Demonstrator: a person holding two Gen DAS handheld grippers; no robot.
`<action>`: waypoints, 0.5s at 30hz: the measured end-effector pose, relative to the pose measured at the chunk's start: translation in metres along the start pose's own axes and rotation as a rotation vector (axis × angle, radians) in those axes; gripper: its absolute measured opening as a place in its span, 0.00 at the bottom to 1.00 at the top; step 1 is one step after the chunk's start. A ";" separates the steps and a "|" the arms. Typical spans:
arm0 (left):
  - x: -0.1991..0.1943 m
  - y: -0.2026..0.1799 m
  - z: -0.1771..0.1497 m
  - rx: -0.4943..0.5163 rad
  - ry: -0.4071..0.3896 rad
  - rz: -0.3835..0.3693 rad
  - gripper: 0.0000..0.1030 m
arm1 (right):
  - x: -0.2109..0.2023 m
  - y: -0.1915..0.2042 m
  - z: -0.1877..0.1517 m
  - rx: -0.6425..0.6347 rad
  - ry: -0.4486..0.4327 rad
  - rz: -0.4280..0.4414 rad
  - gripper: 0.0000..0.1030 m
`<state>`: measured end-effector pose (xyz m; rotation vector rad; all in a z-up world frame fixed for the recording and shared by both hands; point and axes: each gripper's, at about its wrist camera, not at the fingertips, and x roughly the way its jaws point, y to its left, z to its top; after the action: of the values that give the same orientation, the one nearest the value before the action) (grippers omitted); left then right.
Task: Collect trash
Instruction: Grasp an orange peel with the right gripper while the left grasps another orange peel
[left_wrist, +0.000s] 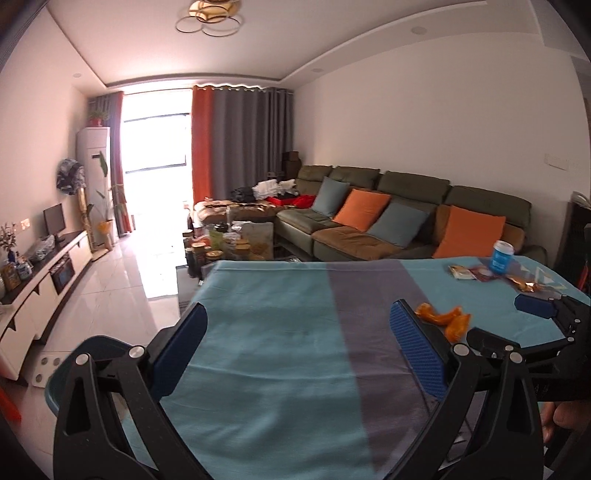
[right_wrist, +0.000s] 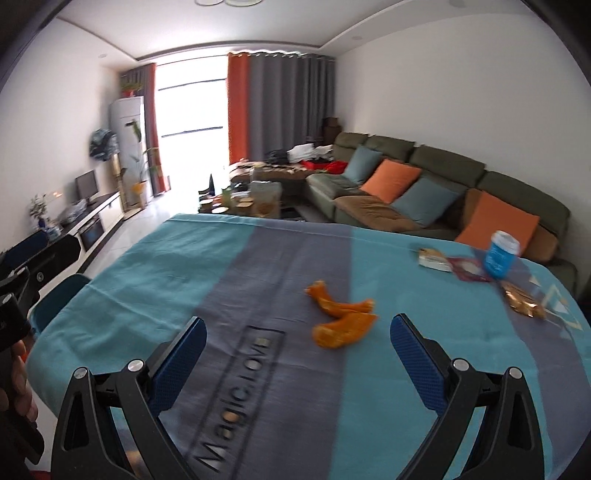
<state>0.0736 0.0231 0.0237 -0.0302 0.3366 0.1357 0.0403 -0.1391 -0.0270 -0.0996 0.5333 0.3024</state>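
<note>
Both the left hand-held gripper (left_wrist: 297, 325) and right hand-held gripper (right_wrist: 297, 338) hang spread and empty over the bench (right_wrist: 166, 280), so the soft orange peel (right_wrist: 341, 321) ahead could slip or tear when pinched.

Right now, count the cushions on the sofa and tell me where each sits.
4. Along the sofa: a blue cushion farthest away, an orange cushion beside it, another blue cushion, then an orange cushion nearest the table. Clutter at the far end may hide more.
</note>
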 end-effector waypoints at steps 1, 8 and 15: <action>0.004 0.000 -0.003 0.000 0.009 -0.009 0.95 | -0.001 -0.003 -0.002 0.004 0.001 -0.015 0.93; 0.009 -0.014 -0.014 0.009 0.036 -0.074 0.95 | 0.004 -0.019 -0.013 0.008 0.031 -0.089 0.93; 0.026 -0.011 -0.013 0.004 0.066 -0.091 0.95 | 0.021 -0.020 -0.014 -0.020 0.068 -0.122 0.88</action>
<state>0.0955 0.0151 0.0026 -0.0460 0.4009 0.0444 0.0573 -0.1555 -0.0493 -0.1612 0.5892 0.1861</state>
